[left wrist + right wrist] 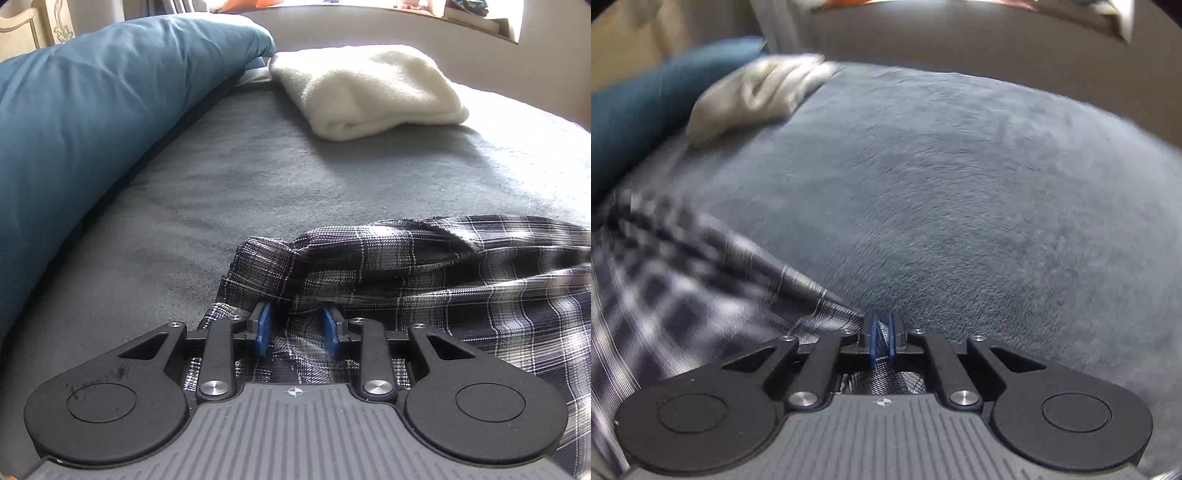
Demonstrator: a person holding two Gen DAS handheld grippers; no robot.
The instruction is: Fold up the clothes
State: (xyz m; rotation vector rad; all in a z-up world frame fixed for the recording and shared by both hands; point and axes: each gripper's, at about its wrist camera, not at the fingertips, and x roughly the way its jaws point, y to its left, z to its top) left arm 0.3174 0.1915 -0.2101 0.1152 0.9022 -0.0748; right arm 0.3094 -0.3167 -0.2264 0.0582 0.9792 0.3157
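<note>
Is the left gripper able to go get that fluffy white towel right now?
Probably yes. The gray blanket between the left gripper and the folded white towel looks bare. But plaid shirt cloth sits between its fingers, so it would likely have to let that go first.

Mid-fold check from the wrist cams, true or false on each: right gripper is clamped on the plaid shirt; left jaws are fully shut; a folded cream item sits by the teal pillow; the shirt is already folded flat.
1. The right gripper is clamped on the plaid shirt. True.
2. The left gripper has its jaws fully shut. False: its pads stand apart, with shirt fabric between them.
3. A folded cream item lies by the teal pillow. True.
4. The shirt lies folded flat. False: it is bunched on the grey blanket.
</note>
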